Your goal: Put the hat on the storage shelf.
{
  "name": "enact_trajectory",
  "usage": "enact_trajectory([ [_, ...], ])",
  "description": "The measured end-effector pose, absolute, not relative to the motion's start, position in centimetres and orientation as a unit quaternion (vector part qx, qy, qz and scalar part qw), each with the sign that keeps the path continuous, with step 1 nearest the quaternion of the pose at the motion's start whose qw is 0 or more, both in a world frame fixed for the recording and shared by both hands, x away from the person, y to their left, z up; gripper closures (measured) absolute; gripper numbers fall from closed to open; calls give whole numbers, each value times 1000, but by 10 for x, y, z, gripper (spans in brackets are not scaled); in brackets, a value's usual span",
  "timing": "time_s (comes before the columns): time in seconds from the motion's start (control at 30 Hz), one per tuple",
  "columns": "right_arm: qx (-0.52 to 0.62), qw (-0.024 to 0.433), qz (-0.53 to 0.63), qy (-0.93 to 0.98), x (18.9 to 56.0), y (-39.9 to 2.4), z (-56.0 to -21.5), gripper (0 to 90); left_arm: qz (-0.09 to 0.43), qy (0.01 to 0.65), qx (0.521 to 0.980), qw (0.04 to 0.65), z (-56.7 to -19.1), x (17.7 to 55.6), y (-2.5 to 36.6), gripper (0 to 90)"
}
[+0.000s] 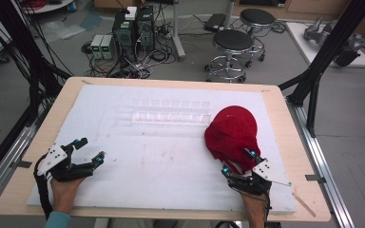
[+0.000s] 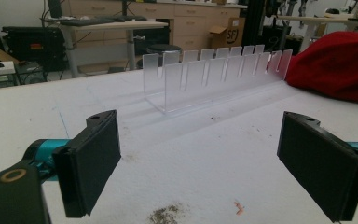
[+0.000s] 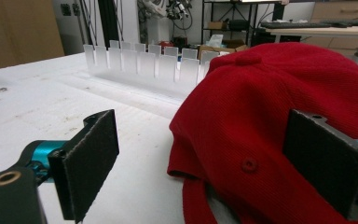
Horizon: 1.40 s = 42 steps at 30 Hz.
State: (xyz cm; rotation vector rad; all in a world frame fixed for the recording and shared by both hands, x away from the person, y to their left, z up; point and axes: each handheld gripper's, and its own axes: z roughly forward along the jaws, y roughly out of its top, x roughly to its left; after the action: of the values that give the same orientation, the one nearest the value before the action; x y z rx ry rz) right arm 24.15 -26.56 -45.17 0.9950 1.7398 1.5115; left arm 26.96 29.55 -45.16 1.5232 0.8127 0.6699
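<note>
- The red ribbed fabric cap (image 1: 232, 135) lay at centre right of the high view.
- The right gripper (image 1: 238, 162) stood apart around its rear edge; closing shallowly might catch one layer and slip.
- The left gripper (image 1: 90, 151) gaped, holding nothing, at lower left.

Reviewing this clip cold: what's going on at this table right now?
A person holds a gripper in each hand over a white-covered table. The right gripper sits at the near edge of a red cap, jaws open around its back part, pads not yet pressing it. The left gripper rests open at the left, with nothing between its jaws. A clear slotted acrylic rack stands beyond, just left of the cap.
</note>
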Motion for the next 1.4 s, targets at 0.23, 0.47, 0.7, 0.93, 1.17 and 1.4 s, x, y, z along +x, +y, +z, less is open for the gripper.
enact_trajectory([
  [0.23,380,308,571,659,242,-265,-451,94,286,354,656,603,-452,270,296,135],
  [0.47,376,312,572,659,242,-266,-452,94,292,350,657,600,-452,269,295,136],
  [0.7,375,309,573,660,242,-265,-451,94,288,352,655,604,-452,270,296,136],
  [0.93,376,311,572,660,241,-265,-451,94,286,352,654,605,-452,270,297,136],
  [1.17,356,305,575,670,241,-268,-434,94,284,355,653,606,-452,270,296,136],
  [1.4,348,306,566,682,250,-281,-408,94,284,355,654,605,-452,270,296,136],
])
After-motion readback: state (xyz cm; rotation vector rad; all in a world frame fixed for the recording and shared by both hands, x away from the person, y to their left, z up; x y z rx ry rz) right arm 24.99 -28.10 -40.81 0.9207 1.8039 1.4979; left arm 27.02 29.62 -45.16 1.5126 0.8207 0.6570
